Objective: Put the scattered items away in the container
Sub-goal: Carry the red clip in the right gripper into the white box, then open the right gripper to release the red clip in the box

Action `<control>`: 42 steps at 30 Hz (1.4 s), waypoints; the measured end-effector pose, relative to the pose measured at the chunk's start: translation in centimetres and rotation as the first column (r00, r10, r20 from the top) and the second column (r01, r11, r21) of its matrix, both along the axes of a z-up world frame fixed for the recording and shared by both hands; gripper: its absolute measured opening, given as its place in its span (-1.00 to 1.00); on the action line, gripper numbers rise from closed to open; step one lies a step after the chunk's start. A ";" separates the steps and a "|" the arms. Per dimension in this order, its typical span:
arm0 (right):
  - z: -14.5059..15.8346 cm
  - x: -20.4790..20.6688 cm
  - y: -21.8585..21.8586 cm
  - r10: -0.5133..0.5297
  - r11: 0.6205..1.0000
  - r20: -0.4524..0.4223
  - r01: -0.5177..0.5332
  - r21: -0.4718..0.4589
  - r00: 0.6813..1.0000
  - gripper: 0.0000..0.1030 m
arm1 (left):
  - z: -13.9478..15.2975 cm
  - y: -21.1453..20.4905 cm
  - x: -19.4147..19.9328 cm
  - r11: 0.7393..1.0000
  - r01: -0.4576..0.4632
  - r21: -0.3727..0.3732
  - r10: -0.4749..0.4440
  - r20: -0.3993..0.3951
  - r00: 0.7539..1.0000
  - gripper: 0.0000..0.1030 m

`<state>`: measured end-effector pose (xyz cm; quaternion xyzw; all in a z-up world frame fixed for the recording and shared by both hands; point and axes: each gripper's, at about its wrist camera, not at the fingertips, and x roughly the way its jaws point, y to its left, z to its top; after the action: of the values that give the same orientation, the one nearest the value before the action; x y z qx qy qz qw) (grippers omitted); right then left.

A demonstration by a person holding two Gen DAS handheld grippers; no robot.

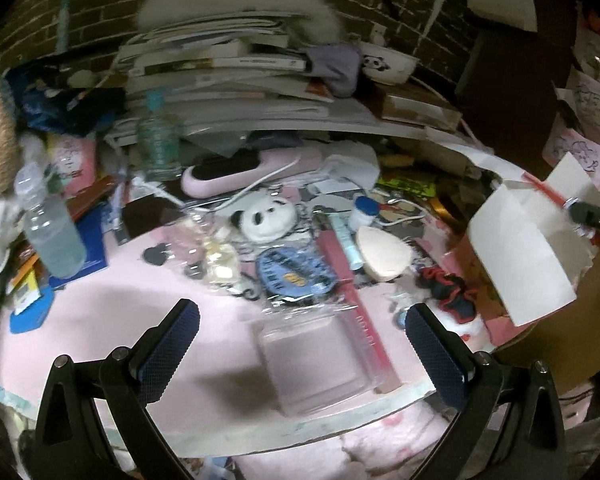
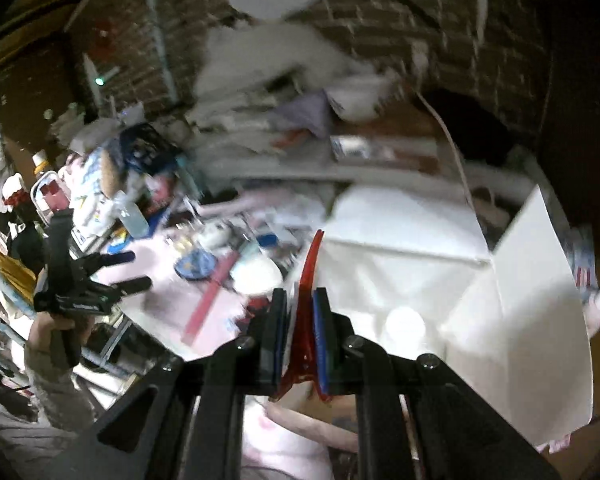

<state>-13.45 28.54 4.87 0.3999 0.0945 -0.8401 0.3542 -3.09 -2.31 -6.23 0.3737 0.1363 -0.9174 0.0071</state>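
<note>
A red clip (image 2: 309, 280) is held clamped in the right gripper (image 2: 300, 320) over the white box (image 2: 400, 248) at right, where blur suggests a misdrop, while the left gripper (image 1: 300, 344) is spread open above the near clear case (image 1: 316, 360).

Clear box (image 1: 314, 364) at the table's (image 1: 112, 320) near edge — bottle (image 1: 50, 228) far left, book stack (image 1: 236, 80) behind.

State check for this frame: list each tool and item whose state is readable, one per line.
Left tool: open, empty, above the clear box.
Right tool: shut on red clip.
Red clip: held upright between the pads.
Clear box: empty, at the table's front edge.
Water bottle: upright, capped.
White carton: flaps open.
</note>
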 end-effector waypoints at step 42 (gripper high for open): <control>-1.1 0.1 -2.6 -0.007 0.987 -0.176 0.036 0.158 0.984 0.34 | -4.0 -0.5 -2.5 0.998 -0.023 0.054 0.019 0.075 0.997 0.71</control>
<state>-13.38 25.89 3.72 0.3530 0.1881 -0.8653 0.3021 -5.55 -2.85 -10.21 0.4062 0.1651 -0.8987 0.0115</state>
